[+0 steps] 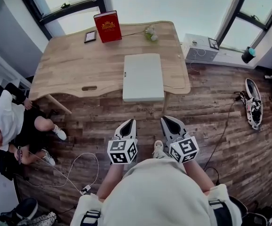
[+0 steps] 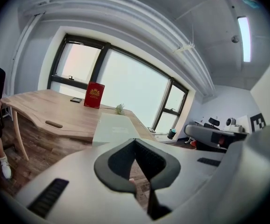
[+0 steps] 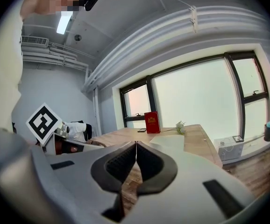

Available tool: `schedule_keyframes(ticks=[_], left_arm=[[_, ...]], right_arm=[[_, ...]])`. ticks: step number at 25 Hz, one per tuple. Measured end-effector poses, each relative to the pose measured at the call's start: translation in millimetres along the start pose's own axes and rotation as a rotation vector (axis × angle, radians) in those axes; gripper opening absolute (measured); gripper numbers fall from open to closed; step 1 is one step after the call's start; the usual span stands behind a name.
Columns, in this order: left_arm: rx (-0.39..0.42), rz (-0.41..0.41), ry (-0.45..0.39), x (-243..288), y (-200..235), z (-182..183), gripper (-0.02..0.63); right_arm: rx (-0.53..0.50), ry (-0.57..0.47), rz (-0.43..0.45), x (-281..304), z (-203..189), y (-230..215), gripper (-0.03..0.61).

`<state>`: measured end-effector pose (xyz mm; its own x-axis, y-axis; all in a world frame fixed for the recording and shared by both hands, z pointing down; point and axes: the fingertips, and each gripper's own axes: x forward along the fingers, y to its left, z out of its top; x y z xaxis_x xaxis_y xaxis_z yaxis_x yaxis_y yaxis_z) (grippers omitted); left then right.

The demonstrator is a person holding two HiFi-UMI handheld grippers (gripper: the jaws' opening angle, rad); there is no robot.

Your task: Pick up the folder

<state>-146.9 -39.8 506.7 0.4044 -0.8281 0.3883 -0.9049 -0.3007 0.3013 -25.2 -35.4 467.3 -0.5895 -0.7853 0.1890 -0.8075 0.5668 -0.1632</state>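
The folder (image 1: 143, 76) is a pale grey-white rectangle lying flat on the wooden table (image 1: 79, 65), its near end sticking out over the table's front edge. It also shows in the left gripper view as the folder (image 2: 114, 127) and in the right gripper view as the folder (image 3: 167, 141). My left gripper (image 1: 132, 121) and right gripper (image 1: 164, 119) hang side by side over the floor, short of the table, both pointing at the folder. Both are shut with nothing between the jaws, as the left gripper (image 2: 135, 140) and right gripper (image 3: 136, 143) show close up.
A red book (image 1: 108, 26) stands upright at the table's far edge, beside a small dark frame (image 1: 90, 36) and a sprig of flowers (image 1: 150, 33). A person (image 1: 13, 121) sits on the floor at left. A white box (image 1: 199, 48), shoes (image 1: 253, 102) and a cable (image 1: 75, 168) lie around.
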Motion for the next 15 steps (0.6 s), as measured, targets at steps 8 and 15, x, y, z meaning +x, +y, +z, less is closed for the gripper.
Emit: schedule_keyframes(ticks=[8,15], left_arm=[[-0.071,0.046,-0.002,39.3,-2.2,13.5,0.02],[-0.141,0.107,-0.02,68.7,4.5,20.7,0.02]], right_arm=[[-0.002,0.004,0.049,21.6,15.3,-42.0,0.018],[-0.017,0.01,0.088,41.5,21.5,-80.6,0.018]])
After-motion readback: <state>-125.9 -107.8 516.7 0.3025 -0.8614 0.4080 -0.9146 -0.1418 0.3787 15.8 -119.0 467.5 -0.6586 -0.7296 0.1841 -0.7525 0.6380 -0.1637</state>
